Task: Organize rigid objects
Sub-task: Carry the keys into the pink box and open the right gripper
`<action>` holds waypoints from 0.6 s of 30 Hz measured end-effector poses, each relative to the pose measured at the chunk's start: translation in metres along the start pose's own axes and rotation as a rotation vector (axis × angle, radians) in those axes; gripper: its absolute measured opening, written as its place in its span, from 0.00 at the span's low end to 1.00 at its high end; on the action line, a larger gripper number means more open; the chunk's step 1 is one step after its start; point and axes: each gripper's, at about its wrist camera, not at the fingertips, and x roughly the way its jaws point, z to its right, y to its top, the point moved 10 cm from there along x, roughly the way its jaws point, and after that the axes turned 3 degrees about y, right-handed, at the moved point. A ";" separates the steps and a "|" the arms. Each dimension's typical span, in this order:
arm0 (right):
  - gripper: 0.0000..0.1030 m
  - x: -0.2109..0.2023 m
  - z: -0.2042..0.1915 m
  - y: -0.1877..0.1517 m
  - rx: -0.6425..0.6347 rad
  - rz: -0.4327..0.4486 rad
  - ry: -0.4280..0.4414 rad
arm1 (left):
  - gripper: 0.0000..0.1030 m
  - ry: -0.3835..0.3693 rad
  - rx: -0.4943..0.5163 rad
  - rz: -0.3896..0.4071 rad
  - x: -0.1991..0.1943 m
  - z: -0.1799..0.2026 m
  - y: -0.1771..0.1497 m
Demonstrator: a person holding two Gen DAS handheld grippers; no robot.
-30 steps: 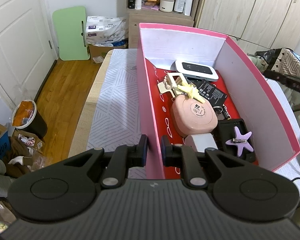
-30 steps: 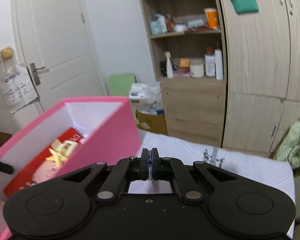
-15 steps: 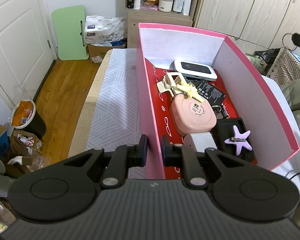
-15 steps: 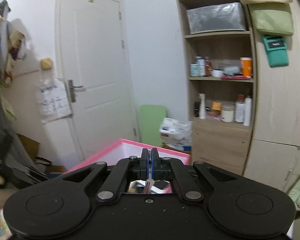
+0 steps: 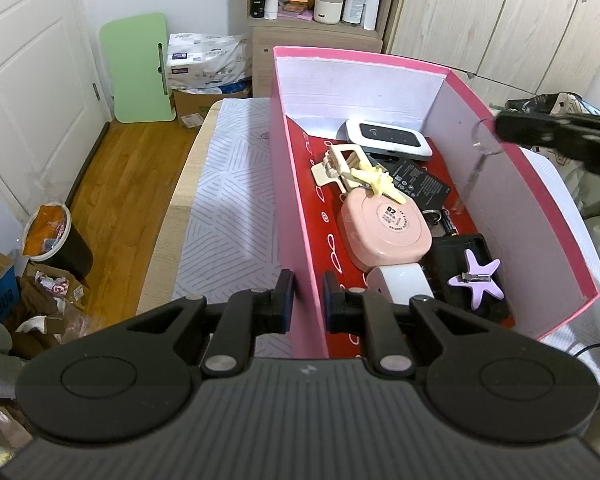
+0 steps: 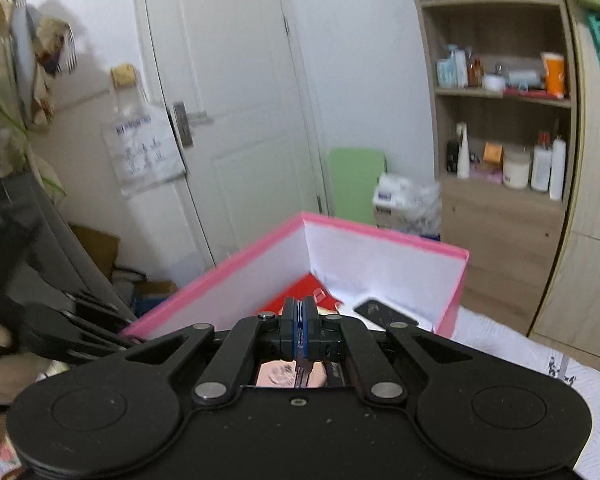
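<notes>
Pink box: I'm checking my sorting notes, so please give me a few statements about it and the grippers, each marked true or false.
1. The left gripper is shut on the left wall of the pink box. True.
2. The purple star clip lies outside the box. False: it lies inside, on a black tray at the near end.
3. A white device with a dark face lies at the far end of the box. True.
4. The right gripper is wide open and empty. False: it is shut on a thin clear piece, held by the box's right wall.
</notes>
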 end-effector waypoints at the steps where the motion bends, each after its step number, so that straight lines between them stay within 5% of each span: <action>1: 0.04 0.005 0.003 -0.001 0.000 -0.014 -0.003 | 0.13 0.001 0.005 0.001 0.000 0.001 0.000; 13: 0.05 0.073 0.034 0.006 0.012 -0.160 -0.068 | 0.13 -0.011 0.008 0.003 -0.002 0.000 0.000; 18: 0.10 0.069 0.037 0.016 0.072 -0.101 -0.033 | 0.13 -0.016 0.013 0.002 -0.003 -0.001 0.000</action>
